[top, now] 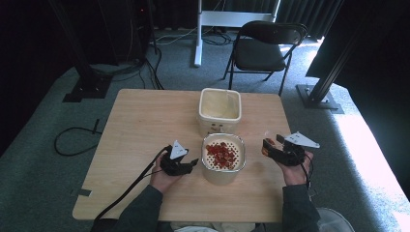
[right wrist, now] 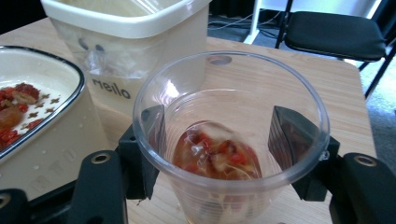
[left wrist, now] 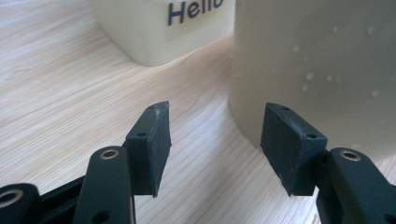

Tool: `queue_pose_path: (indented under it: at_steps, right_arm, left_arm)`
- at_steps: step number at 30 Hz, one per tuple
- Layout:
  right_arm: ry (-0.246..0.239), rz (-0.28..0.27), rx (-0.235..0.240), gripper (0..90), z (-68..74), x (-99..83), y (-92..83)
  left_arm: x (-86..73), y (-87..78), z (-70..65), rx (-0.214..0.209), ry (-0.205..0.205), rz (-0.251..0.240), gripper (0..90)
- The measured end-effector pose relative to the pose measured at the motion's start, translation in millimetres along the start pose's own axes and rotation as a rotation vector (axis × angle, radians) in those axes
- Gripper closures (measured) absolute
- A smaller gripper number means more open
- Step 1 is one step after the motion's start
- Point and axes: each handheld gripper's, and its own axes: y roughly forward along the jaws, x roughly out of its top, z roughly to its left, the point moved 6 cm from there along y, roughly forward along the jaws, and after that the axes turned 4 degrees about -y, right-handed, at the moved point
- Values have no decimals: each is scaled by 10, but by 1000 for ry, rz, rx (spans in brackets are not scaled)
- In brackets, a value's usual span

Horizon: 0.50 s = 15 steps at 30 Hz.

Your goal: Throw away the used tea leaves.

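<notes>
A clear plastic cup (right wrist: 231, 140) stands upright between the right claw's (top: 270, 143) two black jaws, its wall pressed by both pads. A little red and pale residue lies at its bottom. To that claw's left sits a cream container with a perforated strainer (top: 223, 155) holding red berries; just beside it, the left claw (left wrist: 217, 149) stands parted, touching nothing.
</notes>
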Motion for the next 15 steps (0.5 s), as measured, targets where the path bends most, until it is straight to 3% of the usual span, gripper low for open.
queue_pose_path:
  at_steps: [3,7,9,11,15]
  right_arm:
    - [7,-3,18,367,19,1,-8]
    - [4,-9,-6,367,-5,33,-44]
    - [18,-9,16,367,12,31,-43]
    - [-9,-13,13,366,55,56,-30]
    - [8,-19,5,367,46,72,-41]
  left_arm:
    - [-42,-54,65,23,2,10,428]
    - [-136,-137,173,53,6,39,413]
    - [-188,-172,233,66,-4,48,411]
    - [-227,-207,292,83,-17,56,408]
    - [-292,-320,404,132,-7,56,400]
